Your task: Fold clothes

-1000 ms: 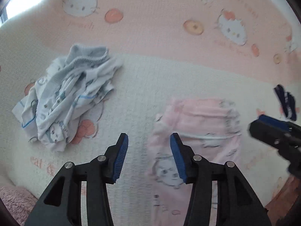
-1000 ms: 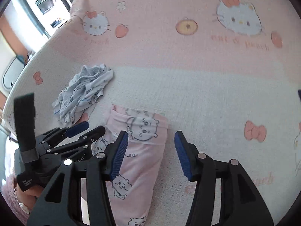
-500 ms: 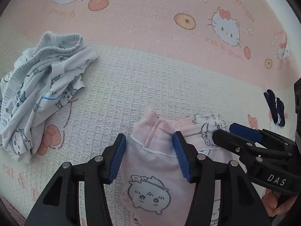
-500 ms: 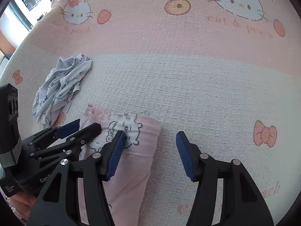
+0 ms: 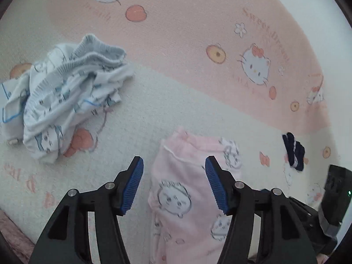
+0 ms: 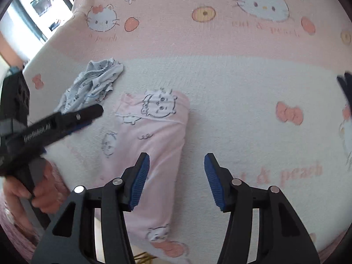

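A pink garment with cartoon prints (image 5: pixel 189 189) lies flat on the bed, folded lengthwise; it also shows in the right wrist view (image 6: pixel 151 136). My left gripper (image 5: pixel 173 182) is open and empty, hovering over the garment's upper end; it appears from the side in the right wrist view (image 6: pixel 88 114). My right gripper (image 6: pixel 177 180) is open and empty, just right of the garment's right edge. A crumpled light blue garment (image 5: pixel 66 103) lies to the left, also seen in the right wrist view (image 6: pixel 92 83).
The bed is covered by a pink and white Hello Kitty blanket (image 5: pixel 198 44). A small dark blue item (image 5: pixel 293 151) lies at the right, seen at the right wrist view's edge (image 6: pixel 346 85). The bed's near edge (image 6: pixel 198 257) runs below the grippers.
Both grippers have pulled back from the pink garment's top end and risen. The garment stays flat on the bed.
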A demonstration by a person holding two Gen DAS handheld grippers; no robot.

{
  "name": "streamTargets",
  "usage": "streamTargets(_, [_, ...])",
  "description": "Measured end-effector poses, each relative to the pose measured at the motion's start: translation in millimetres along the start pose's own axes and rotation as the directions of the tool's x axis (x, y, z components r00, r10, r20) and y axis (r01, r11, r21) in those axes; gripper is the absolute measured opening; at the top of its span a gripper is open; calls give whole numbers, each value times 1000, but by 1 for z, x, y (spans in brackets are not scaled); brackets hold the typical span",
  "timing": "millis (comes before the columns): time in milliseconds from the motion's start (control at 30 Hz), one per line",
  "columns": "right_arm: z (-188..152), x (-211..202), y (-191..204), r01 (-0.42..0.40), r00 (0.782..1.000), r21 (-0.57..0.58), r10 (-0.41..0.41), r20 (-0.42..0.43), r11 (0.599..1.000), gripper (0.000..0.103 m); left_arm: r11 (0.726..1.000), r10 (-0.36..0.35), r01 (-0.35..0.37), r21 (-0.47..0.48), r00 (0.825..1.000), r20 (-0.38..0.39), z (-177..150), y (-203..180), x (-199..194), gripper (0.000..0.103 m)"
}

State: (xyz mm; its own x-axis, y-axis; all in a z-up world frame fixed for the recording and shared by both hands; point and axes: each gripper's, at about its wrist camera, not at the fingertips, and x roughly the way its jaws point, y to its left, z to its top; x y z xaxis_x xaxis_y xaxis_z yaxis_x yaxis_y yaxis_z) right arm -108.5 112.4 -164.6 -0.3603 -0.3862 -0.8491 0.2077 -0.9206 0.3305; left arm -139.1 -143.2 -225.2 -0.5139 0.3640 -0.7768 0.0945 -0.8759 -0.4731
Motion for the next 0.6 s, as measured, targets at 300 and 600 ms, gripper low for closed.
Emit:
streamTargets(300, [-50,19,20,193,970,-232,-222,-104,953,54,984,173,-178,-15,970,-173,-62,-2,13,61])
streamTargets(600, [-64,1,0,48,992,-123,-61,-111,991,54,982,119,-126,-143,991,-60,-60,7,-19,61])
